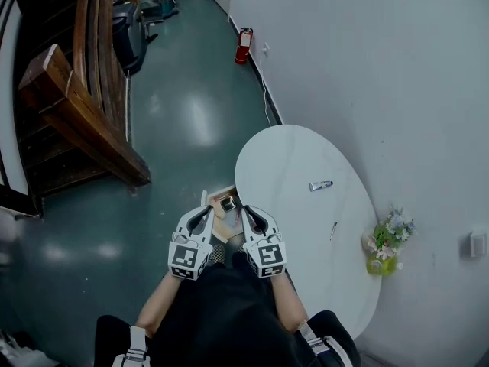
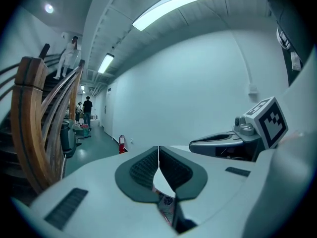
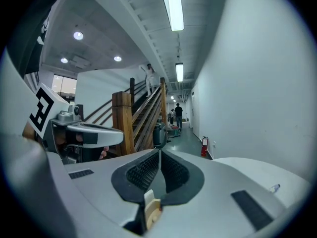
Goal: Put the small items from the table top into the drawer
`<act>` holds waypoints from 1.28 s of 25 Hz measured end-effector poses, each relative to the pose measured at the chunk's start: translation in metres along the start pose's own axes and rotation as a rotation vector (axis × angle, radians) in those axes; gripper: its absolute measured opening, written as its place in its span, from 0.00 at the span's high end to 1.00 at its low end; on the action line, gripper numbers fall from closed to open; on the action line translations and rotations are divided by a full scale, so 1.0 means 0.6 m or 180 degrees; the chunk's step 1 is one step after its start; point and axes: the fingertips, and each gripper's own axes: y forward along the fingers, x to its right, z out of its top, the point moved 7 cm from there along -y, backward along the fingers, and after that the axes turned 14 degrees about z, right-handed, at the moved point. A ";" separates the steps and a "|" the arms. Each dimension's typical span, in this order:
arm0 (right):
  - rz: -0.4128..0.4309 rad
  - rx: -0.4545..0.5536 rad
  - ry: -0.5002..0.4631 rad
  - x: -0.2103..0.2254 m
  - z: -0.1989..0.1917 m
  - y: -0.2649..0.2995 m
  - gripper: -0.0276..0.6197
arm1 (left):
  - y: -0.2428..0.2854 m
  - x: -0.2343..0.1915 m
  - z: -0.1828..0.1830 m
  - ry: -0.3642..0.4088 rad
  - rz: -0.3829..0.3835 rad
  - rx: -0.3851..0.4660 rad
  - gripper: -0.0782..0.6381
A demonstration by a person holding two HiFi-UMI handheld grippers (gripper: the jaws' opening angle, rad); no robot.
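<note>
I hold left gripper (image 1: 207, 212) and right gripper (image 1: 247, 212) at the drawer (image 1: 221, 193), fingers clenched on nothing, likely between drops; tube (image 1: 320, 186) lies beyond it.

Cool, even ceiling strip light (image 3: 171, 6); floor (image 1: 191, 121) glare; fisheye edges dark, warped.

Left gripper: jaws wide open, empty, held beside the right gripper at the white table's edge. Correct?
Wrong on the jaws. The left gripper has its jaws closed together, not wide open; the left gripper view shows them meeting with nothing between them. The rest holds: it is empty and sits beside the right gripper at the white table edge.
</note>
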 end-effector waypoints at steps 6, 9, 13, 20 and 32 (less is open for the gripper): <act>-0.0211 -0.0036 0.0089 0.024 -0.007 -0.028 0.90 | 0.024 0.030 0.001 0.0039 -0.0230 -0.0011 0.86; -0.0395 -0.0031 0.0154 0.047 -0.015 -0.057 0.90 | 0.043 0.061 0.008 0.0084 -0.0378 -0.0034 0.86; -0.0701 -0.0047 0.0269 0.083 -0.033 -0.104 0.90 | 0.078 0.115 0.017 0.0138 -0.0661 -0.0031 0.86; -0.1275 -0.0084 0.0493 0.152 -0.067 -0.189 0.90 | 0.146 0.217 0.013 0.0271 -0.1222 -0.0110 0.86; -0.1894 -0.0120 0.0726 0.264 -0.117 -0.300 0.90 | 0.256 0.385 0.009 0.0499 -0.1918 -0.0253 0.86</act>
